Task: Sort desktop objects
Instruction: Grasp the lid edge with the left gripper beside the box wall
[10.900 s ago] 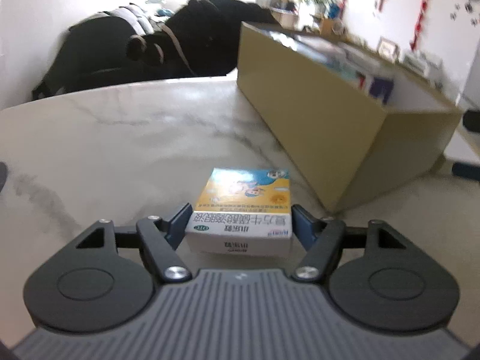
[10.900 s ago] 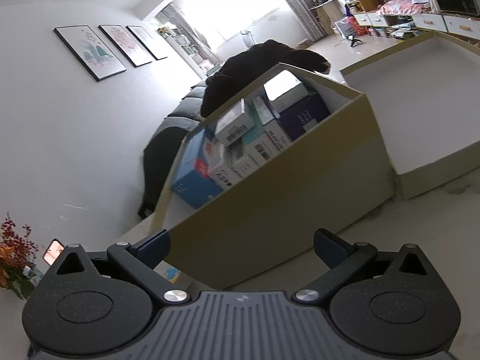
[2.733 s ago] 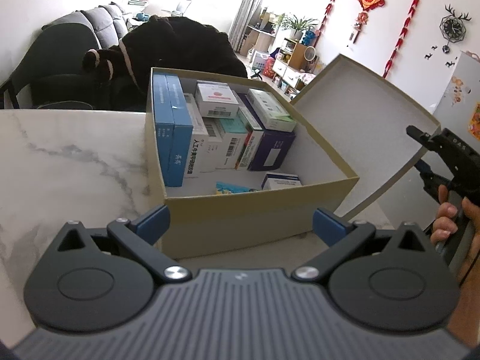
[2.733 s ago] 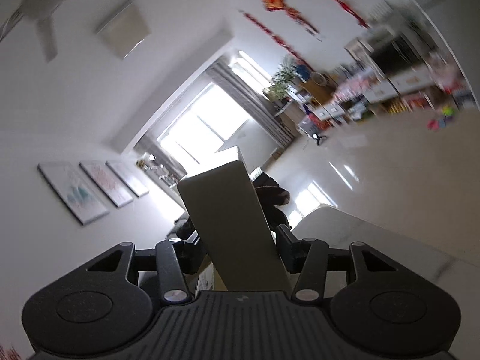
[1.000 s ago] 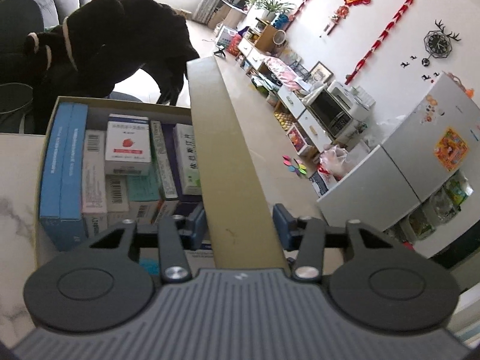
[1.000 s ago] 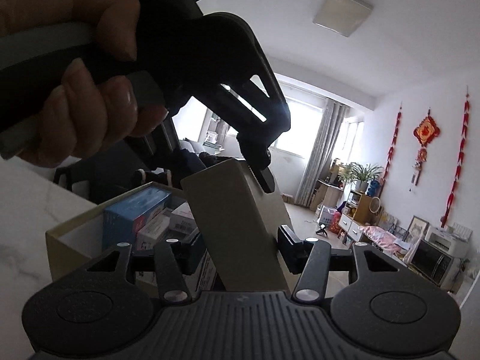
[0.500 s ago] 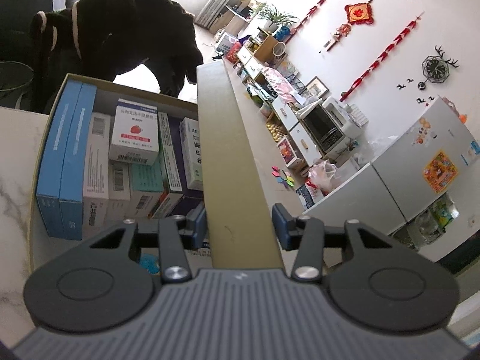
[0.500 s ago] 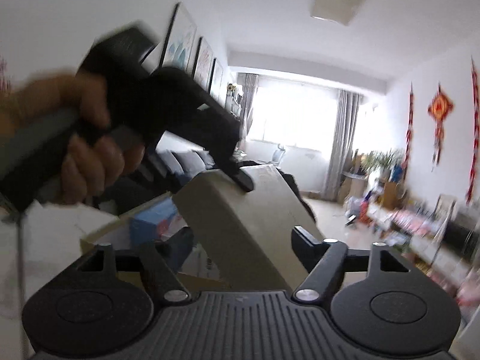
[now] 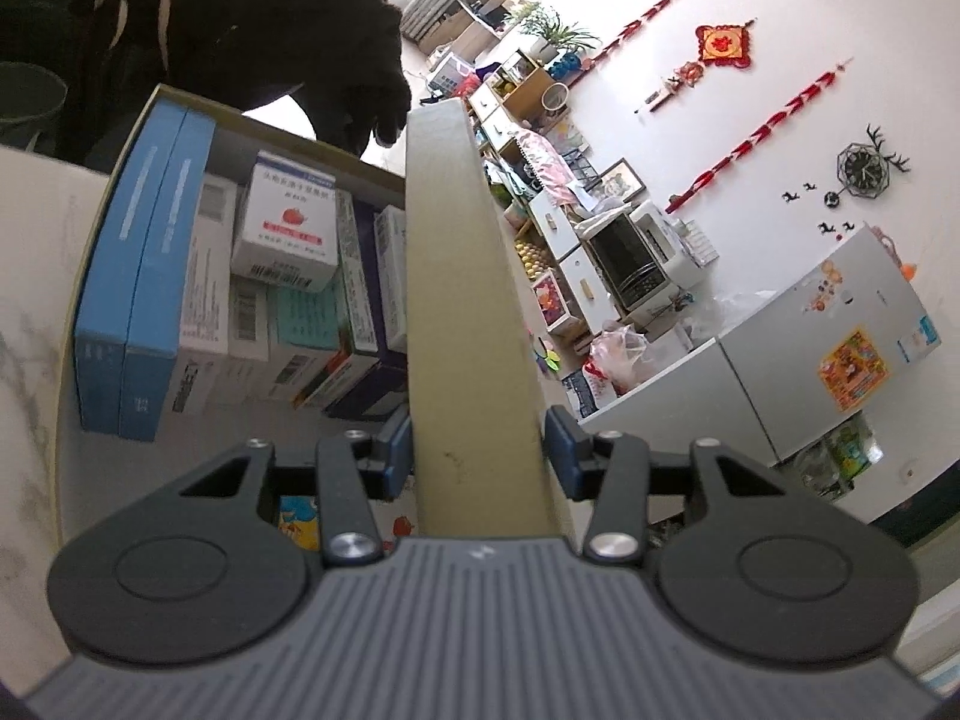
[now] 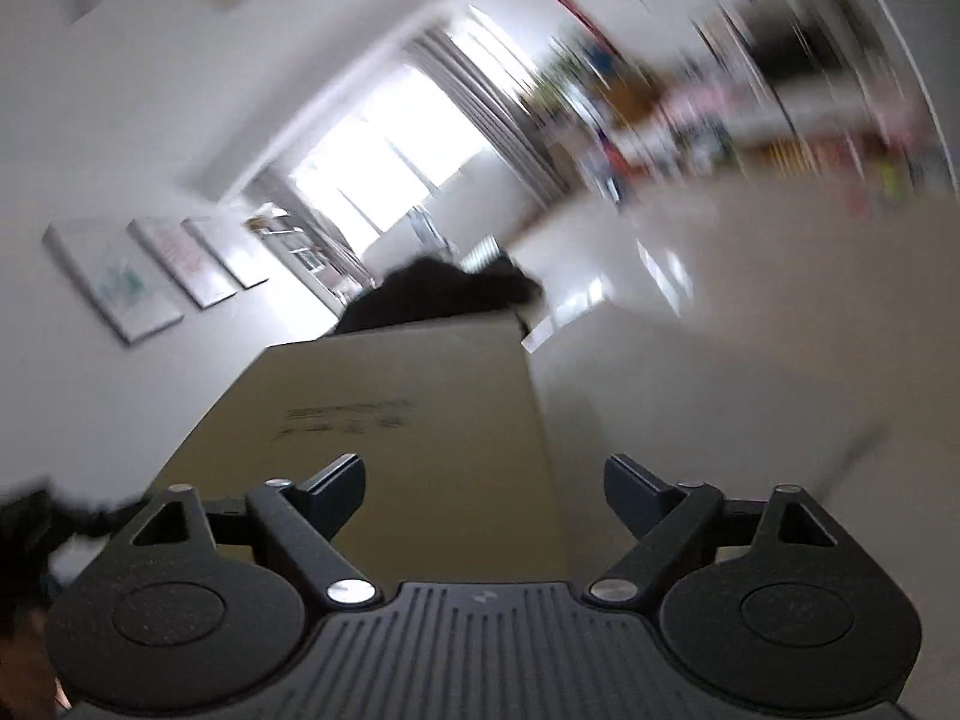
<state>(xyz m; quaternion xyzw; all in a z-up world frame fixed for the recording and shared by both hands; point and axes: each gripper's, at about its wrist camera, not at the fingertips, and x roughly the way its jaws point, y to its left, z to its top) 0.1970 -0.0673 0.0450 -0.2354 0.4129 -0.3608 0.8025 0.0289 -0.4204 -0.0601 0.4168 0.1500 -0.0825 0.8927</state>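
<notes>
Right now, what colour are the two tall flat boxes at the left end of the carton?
Blue, each blue box carrying a pale stripe; the left wrist view shows them best.

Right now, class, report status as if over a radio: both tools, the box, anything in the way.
Left tool shut on box lid. Right tool open, fingers astride lid. Box packed with cartons. Nothing seen blocking; right view blurred.

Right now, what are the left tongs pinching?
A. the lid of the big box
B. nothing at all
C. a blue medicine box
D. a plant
A. The left tongs have both blue pads pressed against the edge of the tan lid, which stands up over the open box packed with medicine boxes.
</notes>
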